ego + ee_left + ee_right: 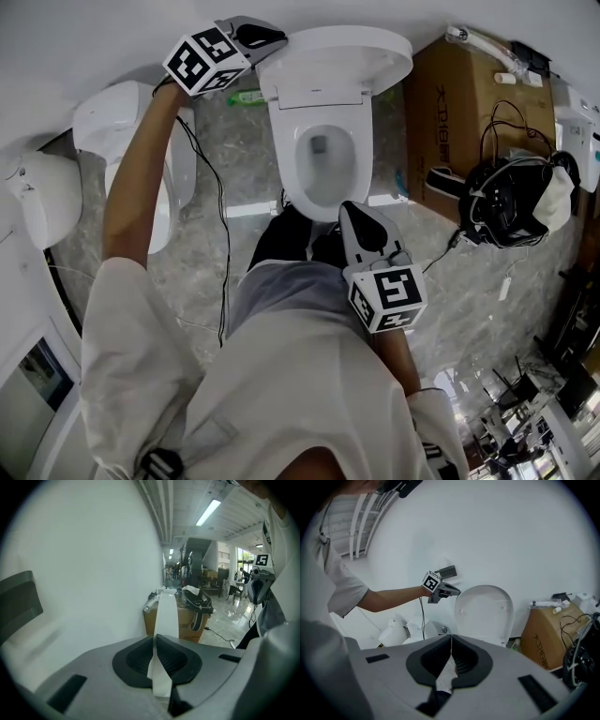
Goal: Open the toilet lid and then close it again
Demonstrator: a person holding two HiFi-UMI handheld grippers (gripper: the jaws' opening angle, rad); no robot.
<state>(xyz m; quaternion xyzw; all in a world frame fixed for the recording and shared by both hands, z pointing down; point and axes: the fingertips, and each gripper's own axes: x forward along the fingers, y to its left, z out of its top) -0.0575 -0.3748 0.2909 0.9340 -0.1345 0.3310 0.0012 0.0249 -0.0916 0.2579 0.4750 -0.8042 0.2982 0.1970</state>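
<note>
The white toilet (pixel 323 164) stands against the wall with its lid (pixel 347 52) raised upright and the seat down. My left gripper (pixel 272 39) reaches to the lid's upper left rim and is shut on it. In the left gripper view the lid's thin white edge (pixel 167 616) runs between the dark pads (pixel 180 656), which press on it at the left gripper (pixel 155 637). My right gripper (pixel 349 211) hangs low in front of the bowl, shut with nothing in it. From the right gripper view the upright lid (pixel 485 611) and the left gripper (pixel 457 591) show beyond my shut right gripper (pixel 451 637).
A cardboard box (pixel 455 103) stands right of the toilet, with a black headset and cables (pixel 511 202) beside it. Other white toilets (pixel 122 131) sit at the left. A green bottle (pixel 246 97) lies by the wall. A black cable (pixel 223 234) hangs from my left arm.
</note>
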